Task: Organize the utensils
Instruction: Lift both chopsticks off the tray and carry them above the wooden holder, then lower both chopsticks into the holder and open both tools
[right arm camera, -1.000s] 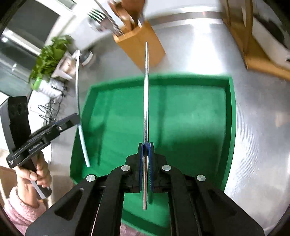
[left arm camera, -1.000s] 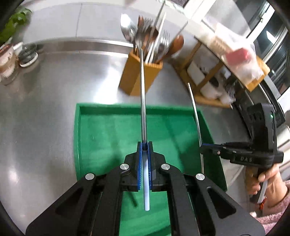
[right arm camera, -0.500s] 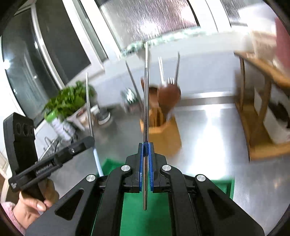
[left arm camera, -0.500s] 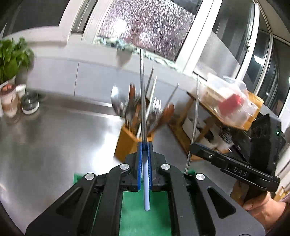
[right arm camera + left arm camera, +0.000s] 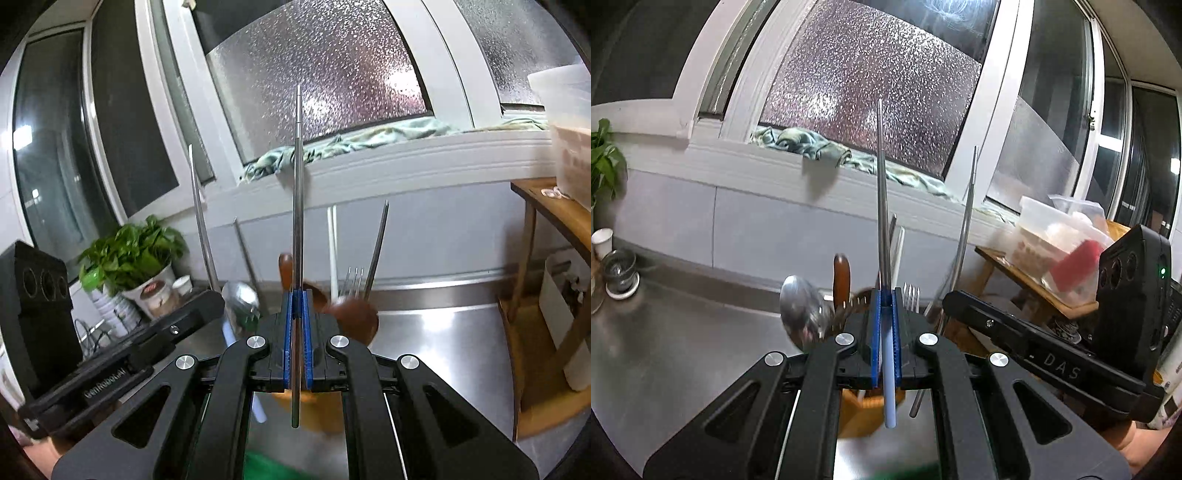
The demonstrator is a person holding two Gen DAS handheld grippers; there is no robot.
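My left gripper [image 5: 885, 295] is shut on a metal chopstick with a white handle end [image 5: 881, 192], held upright. My right gripper [image 5: 297, 295] is shut on an all-metal chopstick [image 5: 298, 177], also upright. The wooden utensil holder [image 5: 862, 410] stands just behind the left gripper, mostly hidden by it; a spoon [image 5: 799, 314], a fork [image 5: 911, 293] and wooden handles stick out of it. The holder also shows in the right wrist view [image 5: 317, 413], behind the jaws. The right gripper appears in the left wrist view [image 5: 1045, 354], close on the right.
The steel counter [image 5: 665, 350] runs to a grey wall and window sill. A wooden rack [image 5: 1027, 280] with plastic containers stands on the right. A potted plant [image 5: 129, 254] and cups sit at the left. A sliver of green tray [image 5: 269, 469] shows at the bottom.
Both grippers have tilted up from looking down at the green tray to looking level at the window, and moved close to the utensil holder. Each still holds its chopstick.
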